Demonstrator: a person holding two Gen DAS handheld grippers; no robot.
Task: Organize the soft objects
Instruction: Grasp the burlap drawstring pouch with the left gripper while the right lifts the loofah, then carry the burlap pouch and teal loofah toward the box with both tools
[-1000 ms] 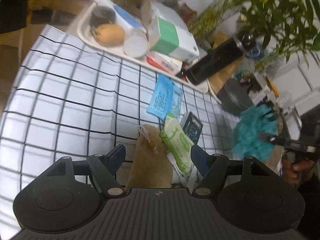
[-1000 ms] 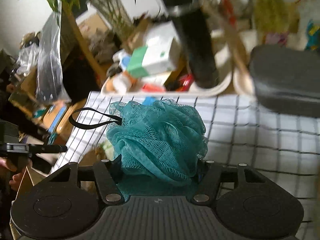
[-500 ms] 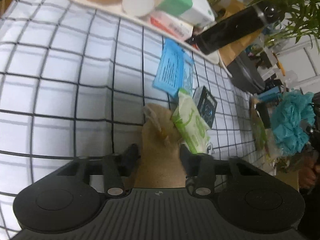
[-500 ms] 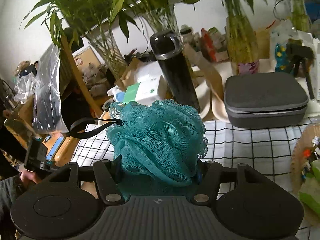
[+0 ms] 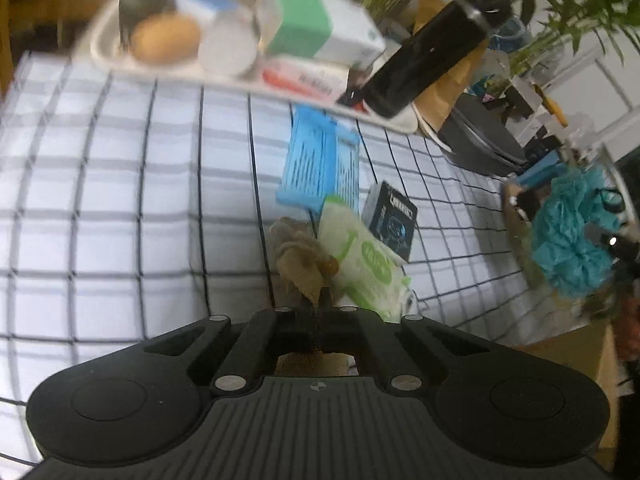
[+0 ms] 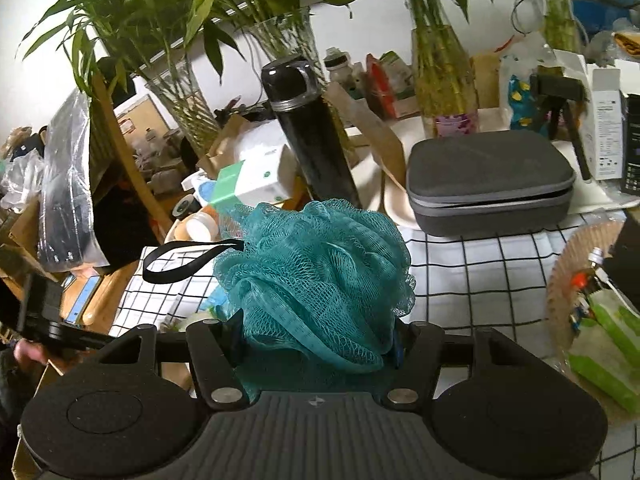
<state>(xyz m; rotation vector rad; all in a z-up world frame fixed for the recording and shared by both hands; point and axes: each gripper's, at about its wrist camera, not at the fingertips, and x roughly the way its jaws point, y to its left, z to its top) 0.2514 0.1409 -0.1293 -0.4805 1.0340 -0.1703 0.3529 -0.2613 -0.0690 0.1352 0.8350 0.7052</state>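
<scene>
My left gripper (image 5: 319,312) is shut on a tan burlap drawstring pouch (image 5: 301,264), pinched thin between the fingers above the checked tablecloth (image 5: 120,200). A green-and-white wipes pack (image 5: 362,264) lies right beside the pouch. My right gripper (image 6: 318,340) is shut on a teal mesh bath pouf (image 6: 320,272) with a black loop strap (image 6: 180,260), held above the table. The pouf also shows at the right of the left wrist view (image 5: 572,232), over a woven basket (image 5: 516,216).
A blue leaflet (image 5: 316,164) and a small dark box (image 5: 390,216) lie past the pouch. A white tray (image 5: 104,52) of boxes and a black flask (image 6: 312,136) stand at the back. A grey zip case (image 6: 488,184) and the woven basket (image 6: 576,256) with green packs are at right.
My left gripper closed from wide open onto the burlap pouch and squeezed it flat. My right gripper carried the pouf to the right, towards the woven basket.
</scene>
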